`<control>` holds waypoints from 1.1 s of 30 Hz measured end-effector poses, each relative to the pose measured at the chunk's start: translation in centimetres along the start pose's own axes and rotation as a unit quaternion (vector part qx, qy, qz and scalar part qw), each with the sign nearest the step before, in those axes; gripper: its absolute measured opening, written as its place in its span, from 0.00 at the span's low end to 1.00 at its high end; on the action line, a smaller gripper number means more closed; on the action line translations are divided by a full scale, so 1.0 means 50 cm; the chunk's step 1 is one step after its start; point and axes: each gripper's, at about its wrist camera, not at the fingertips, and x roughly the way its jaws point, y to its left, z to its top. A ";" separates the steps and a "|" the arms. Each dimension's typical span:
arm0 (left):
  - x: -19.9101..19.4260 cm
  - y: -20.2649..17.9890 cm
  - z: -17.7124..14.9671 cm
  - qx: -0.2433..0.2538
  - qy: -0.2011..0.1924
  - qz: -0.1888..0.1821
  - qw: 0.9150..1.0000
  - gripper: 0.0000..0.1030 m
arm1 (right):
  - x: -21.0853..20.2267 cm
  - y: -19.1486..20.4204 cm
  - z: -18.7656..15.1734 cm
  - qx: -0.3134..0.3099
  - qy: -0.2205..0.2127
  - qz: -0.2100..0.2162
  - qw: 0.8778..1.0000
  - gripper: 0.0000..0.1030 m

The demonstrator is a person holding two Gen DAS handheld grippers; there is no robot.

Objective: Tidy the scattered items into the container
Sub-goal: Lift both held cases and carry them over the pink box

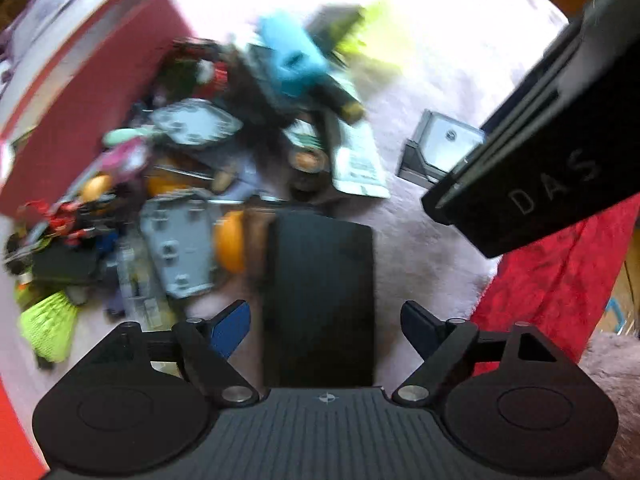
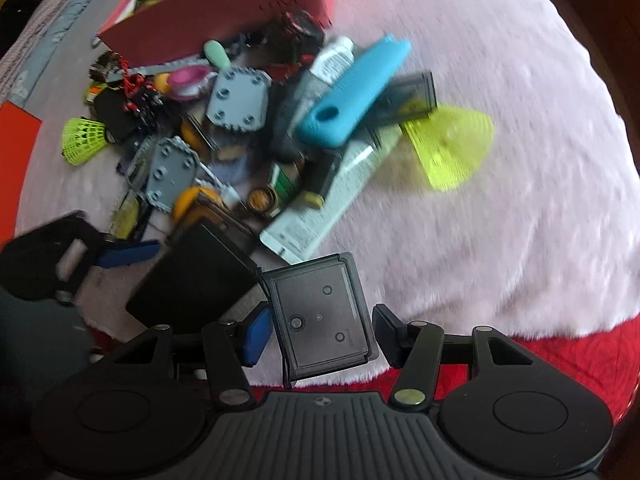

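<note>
The scattered items formed one heap on a pale pink fluffy blanket [image 2: 500, 220], mid-left of the right wrist view: a blue silicone case [image 2: 356, 92] on top, two grey studded plates [image 2: 238, 102], a neon-yellow shuttlecock [image 2: 82, 140] at the left edge, a white tube [image 2: 320, 216], a flat yellow mesh piece [image 2: 452, 148] to the right. The container, a red box [image 2: 224, 12], stood at the upper left, touching the heap's far side; a few things showed inside it.

At lower centre a clear grey plastic case [image 2: 324, 316] sat between the right gripper's [image 2: 322, 334] blue pads, which were wide apart; contact could not be told.

In the left wrist view a flat black pad [image 1: 320, 300] lay between the left gripper's [image 1: 324, 328] wide-spread fingers, untouched by them. The grey case [image 1: 444, 152] appeared at mid-right. Red cloth [image 1: 560, 272] lay at the lower right.
</note>
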 end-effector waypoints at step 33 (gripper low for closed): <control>-0.267 0.306 0.011 -0.247 -0.080 -0.046 0.965 0.60 | -0.163 0.087 0.100 -0.027 -0.096 0.027 0.995 0.56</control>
